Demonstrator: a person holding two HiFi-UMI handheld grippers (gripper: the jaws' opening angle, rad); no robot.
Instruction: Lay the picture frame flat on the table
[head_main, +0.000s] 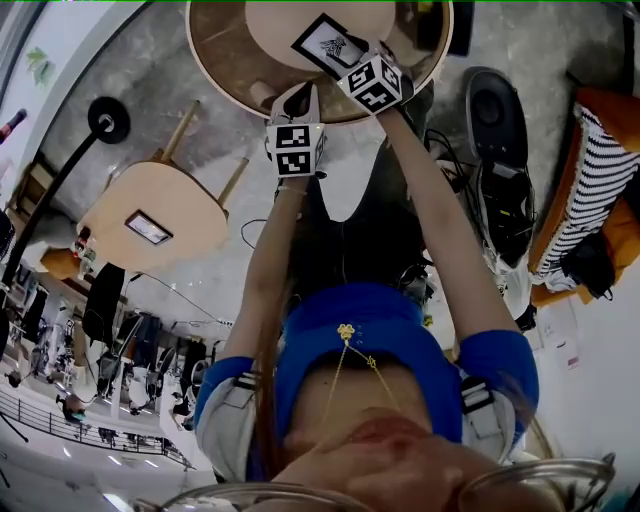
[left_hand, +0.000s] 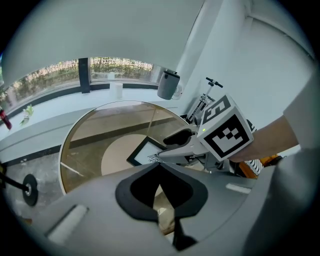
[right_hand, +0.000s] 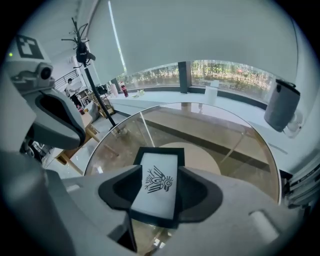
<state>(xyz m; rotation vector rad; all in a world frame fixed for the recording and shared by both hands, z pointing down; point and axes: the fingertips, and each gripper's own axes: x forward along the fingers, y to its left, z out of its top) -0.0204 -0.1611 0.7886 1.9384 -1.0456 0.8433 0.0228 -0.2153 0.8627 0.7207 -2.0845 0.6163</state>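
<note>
Right gripper view: the right hand-held gripper has its two dark jaws clamped on the long sides of the picture frame, a black-bordered frame around a white sheet with a small black winged emblem. The frame sits over the round glass table, above the cream disc that shows through the glass. Its near end is between the jaws and its far end points toward the table's middle. Whether it rests on the glass or is held just off it cannot be told.

Left gripper view shows the left hand-held gripper with its jaw tips together and nothing between them, hovering just beside the right one near the table's edge.

Head view looks steeply down the person's blue top. Both arms reach out side by side to the table, each gripper's marker cube facing the camera, with the left a little nearer the body than the right.

Around the table are:
- a grey cylinder near the ledge under the long window;
- a black pole stand with a round foot on the stone floor;
- a low wooden side table carrying a small dark-edged rectangle;
- a black-and-white striped cushion on an orange seat.
</note>
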